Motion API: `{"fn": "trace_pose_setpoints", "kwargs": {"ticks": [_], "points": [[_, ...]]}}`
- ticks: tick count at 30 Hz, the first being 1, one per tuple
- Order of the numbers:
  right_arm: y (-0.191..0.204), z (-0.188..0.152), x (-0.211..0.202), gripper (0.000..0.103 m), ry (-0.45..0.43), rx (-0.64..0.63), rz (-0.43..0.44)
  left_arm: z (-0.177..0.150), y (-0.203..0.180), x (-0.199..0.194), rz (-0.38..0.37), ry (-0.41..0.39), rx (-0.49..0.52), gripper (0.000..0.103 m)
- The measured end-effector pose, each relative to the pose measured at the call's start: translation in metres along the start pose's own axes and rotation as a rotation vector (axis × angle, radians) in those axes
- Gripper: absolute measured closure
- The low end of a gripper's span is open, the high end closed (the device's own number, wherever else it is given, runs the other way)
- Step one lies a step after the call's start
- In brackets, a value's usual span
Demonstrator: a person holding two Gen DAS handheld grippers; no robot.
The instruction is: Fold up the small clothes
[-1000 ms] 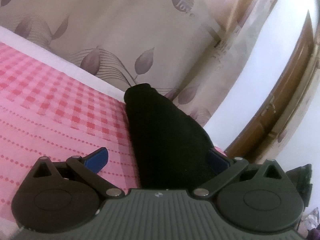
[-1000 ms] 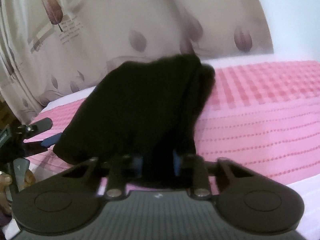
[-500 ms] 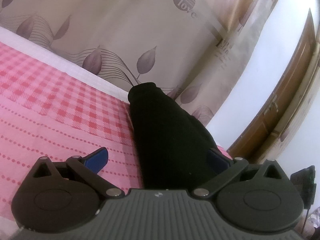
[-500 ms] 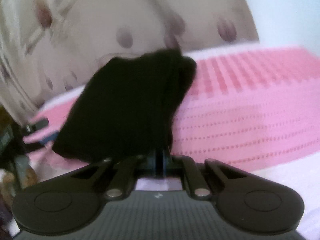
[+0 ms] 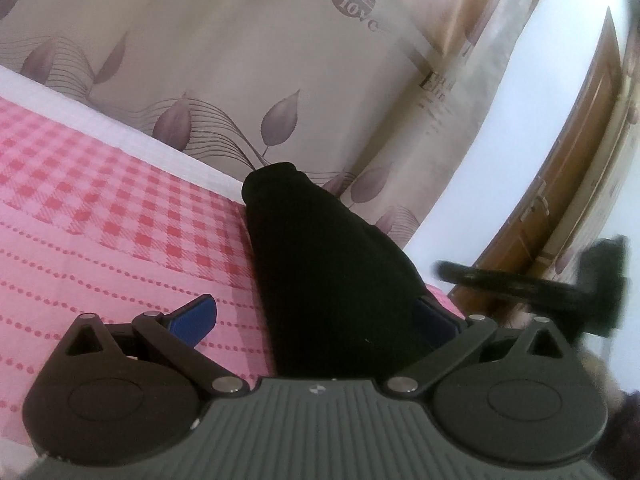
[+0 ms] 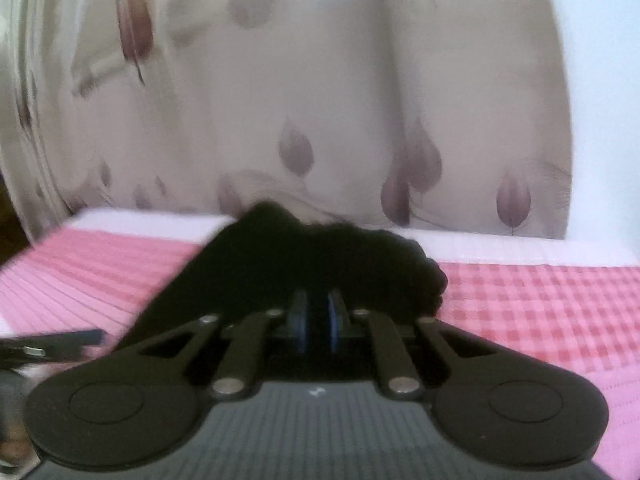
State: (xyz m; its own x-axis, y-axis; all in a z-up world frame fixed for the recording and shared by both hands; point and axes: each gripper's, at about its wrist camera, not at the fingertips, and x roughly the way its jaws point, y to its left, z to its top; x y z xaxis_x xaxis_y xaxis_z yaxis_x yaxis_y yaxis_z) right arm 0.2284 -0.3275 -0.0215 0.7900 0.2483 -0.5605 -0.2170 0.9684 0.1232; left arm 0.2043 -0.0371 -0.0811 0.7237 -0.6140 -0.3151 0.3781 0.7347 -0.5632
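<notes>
garment [image 6: 320, 264] blk | R hand-held gripper [image 6: 318, 320] clamped on it | bedsheet [image 6: 540, 312] pink

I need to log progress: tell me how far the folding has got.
Done: nothing looks neatly folded yet. In hand: the right gripper is shut on the bunched black garment, while the left gripper stands open around it. Left: lay it flat on the pink bedspread and finish folding.
</notes>
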Motion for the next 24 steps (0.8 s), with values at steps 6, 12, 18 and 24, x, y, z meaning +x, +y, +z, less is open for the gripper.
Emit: {"fn": "trace_pose_setpoints", "kwargs": {"ticks": [6,12,18,24], "points": [[-0.031,-0.034,0.027,0.093,0.038,0.161,-0.033,0.000,-0.005,0.002,0.007,0.025,0.035,0.000],[0.005,-0.019,-0.009,0.072,-0.117,0.054,-0.072,-0.001,-0.008,0.004,0.027,0.036,0.057,0.000],[0.008,-0.032,0.023,0.023,0.015,-0.026,-0.151,-0.001,-0.010,0.007,0.064,0.047,0.076,0.000],[-0.031,-0.044,0.035,0.000,0.064,0.225,-0.090,-0.002,-0.011,0.010,0.104,0.059,0.091,0.000]]}}
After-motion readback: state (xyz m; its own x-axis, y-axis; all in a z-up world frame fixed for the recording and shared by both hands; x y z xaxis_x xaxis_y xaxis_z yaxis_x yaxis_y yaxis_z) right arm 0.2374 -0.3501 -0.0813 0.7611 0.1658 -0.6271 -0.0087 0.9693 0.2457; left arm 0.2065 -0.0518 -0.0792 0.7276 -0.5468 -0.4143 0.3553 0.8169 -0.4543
